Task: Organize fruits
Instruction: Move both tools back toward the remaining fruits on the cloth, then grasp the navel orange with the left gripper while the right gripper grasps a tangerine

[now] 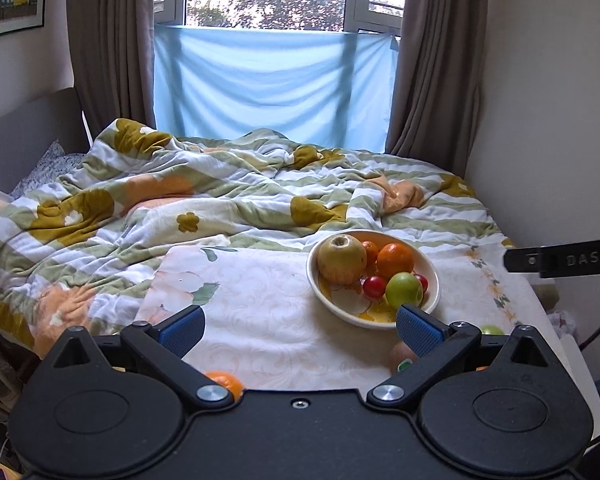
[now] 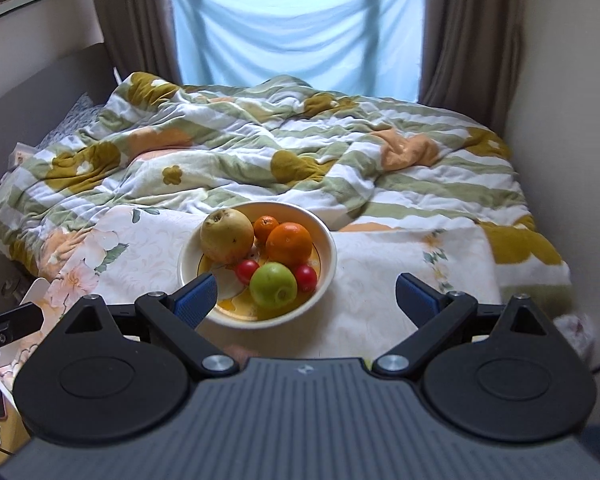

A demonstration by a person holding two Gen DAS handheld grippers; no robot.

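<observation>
A cream bowl (image 1: 434, 280) (image 2: 332, 248) stands on a floral cloth (image 1: 260, 312) (image 2: 380, 280). It holds a yellow apple (image 1: 342, 259) (image 2: 227, 236), a large orange (image 1: 395, 260) (image 2: 289, 244), a small orange (image 1: 370, 250) (image 2: 265, 229), a green apple (image 1: 404, 290) (image 2: 273, 285) and two red tomatoes (image 1: 375, 287) (image 2: 247, 271). Loose fruit lies near my left gripper (image 1: 300, 330): an orange (image 1: 226, 382), a pinkish fruit (image 1: 402, 354) and a green one (image 1: 492, 330). My left gripper is open and empty. My right gripper (image 2: 306, 294) is open and empty, just in front of the bowl.
A rumpled striped duvet (image 1: 220, 200) (image 2: 260, 152) covers the bed behind the cloth. A wall (image 1: 548, 120) runs along the right. Brown curtains (image 1: 104, 40) and a blue sheet (image 1: 272, 84) hang at the window. The right gripper's finger (image 1: 560, 260) shows at the right edge.
</observation>
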